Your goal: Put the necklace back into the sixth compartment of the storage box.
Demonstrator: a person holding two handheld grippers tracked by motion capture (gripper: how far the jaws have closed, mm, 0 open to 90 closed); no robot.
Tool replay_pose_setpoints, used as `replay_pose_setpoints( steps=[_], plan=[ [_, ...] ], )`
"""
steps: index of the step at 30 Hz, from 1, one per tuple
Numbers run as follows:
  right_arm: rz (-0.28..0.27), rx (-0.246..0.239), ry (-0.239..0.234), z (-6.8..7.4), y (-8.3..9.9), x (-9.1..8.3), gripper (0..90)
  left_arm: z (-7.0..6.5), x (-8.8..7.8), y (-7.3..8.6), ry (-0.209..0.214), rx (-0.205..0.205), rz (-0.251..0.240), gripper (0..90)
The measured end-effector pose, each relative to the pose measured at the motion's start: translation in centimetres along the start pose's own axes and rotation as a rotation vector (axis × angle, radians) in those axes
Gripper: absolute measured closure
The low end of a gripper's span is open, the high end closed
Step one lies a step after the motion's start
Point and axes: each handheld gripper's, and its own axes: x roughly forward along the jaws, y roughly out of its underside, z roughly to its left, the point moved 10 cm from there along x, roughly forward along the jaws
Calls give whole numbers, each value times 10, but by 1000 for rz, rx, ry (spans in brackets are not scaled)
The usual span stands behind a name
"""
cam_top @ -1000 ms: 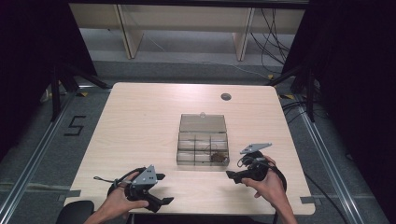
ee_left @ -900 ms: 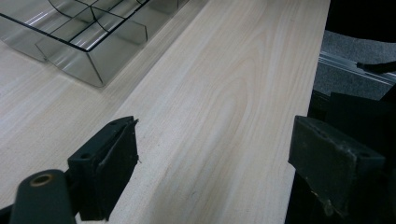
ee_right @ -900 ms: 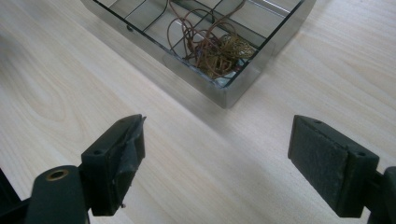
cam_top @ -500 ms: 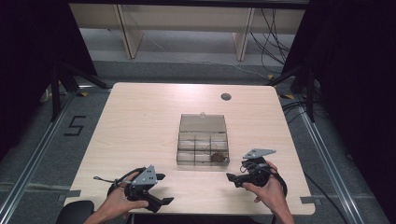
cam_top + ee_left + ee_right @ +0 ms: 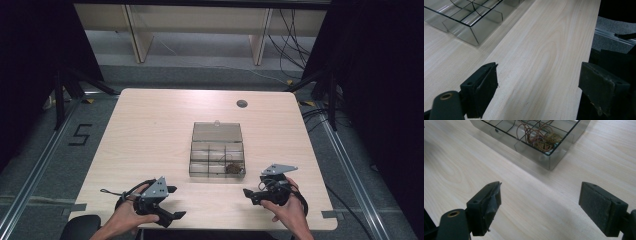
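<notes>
One clear plastic compartment box [image 5: 217,156], lid open and lying flat behind it, sits mid-table, slightly right of centre. A tangle of brown cord [image 5: 537,135] fills its near-right compartment. Light wood table [image 5: 150,130] with one round grommet hole [image 5: 242,103] near the far edge. Grey floor around it, a "5" marking [image 5: 80,134] at left, dark curtains at the sides. Two grippers: left gripper [image 5: 167,202] and right gripper [image 5: 248,193], each hand-held near the front edge, jaws wide apart, empty.

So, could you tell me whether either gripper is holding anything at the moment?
Nothing is held: the left gripper and the right gripper are both open over bare table.
</notes>
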Motion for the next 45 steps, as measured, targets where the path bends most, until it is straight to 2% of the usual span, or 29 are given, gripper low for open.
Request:
replay_pose_setpoints(
  steps=[2,3,4,5,7,8,9,10,11,14,15,17,18,21,22,23,24,25,28,29,30,34,36,37,38,40,42,44,45],
  plan=[
    [-24,10,-11,3,0,2,187,-1,0,-1,-1,-10,-8,151],
    [-7,-6,26,0,3,0,187,-1,0,-1,-1,-10,-8,151],
    [-31,21,22,4,2,2,187,-1,0,-1,-1,-8,-7,151],
    [-4,14,24,5,5,0,187,-1,0,-1,-2,-8,-7,151],
    [-11,-8,27,5,5,0,188,-2,0,-2,-1,-13,-13,151],
    [-13,8,25,8,6,0,188,-2,0,-1,-1,-6,-7,151],
    [-60,-7,23,8,2,3,187,-1,0,-1,0,6,-7,151],
    [-6,-5,24,9,6,-1,188,-1,0,-1,3,10,-6,151],
    [-10,0,23,10,7,-2,188,-2,0,-1,8,-6,-5,151],
    [-5,-1,21,11,9,-2,187,0,0,0,-5,7,4,151],
    [-24,-18,21,11,9,0,184,-1,0,0,-4,5,3,151],
    [-36,-16,24,11,9,1,183,-1,0,0,-1,0,2,151],
    [-11,-5,18,12,11,-1,181,-1,0,0,-2,-1,2,151],
    [-8,1,0,14,13,-1,170,-2,0,0,-1,0,0,151],
    [-26,5,18,13,13,0,169,-2,0,0,-1,1,1,151],
    [-11,-1,16,13,15,-1,167,-3,1,-1,5,-9,-9,151],
    [-31,14,11,14,15,1,168,-4,1,-1,5,-10,-10,151],
    [-7,0,17,13,18,0,170,-4,1,-1,6,-10,-10,151],
    [-1,6,27,13,22,0,175,-3,1,-1,3,-3,-8,151],
    [1,6,2,14,22,1,176,-3,1,-1,3,-3,-9,151],
    [-10,-12,28,12,23,0,174,-3,1,-1,5,-8,-10,151],
    [-32,-5,32,13,24,1,171,-3,1,-1,2,-5,-9,151],
    [-3,10,21,15,28,-1,165,-3,1,-1,3,-3,-7,151],
    [-5,14,18,16,29,-1,165,-3,1,-1,3,-2,-5,151],
    [-7,-7,28,14,30,-1,165,-3,1,-1,3,-3,-7,151],
    [-4,6,1,17,32,-1,165,-3,1,-1,2,-4,-8,151],
    [-14,-4,32,15,33,-1,165,-3,1,-1,1,-4,-9,151],
    [-9,17,31,17,35,-2,165,-4,1,-1,3,-4,-6,151],
    [-17,-6,30,16,35,-1,166,-4,1,-1,5,3,-5,151]
  ],
)
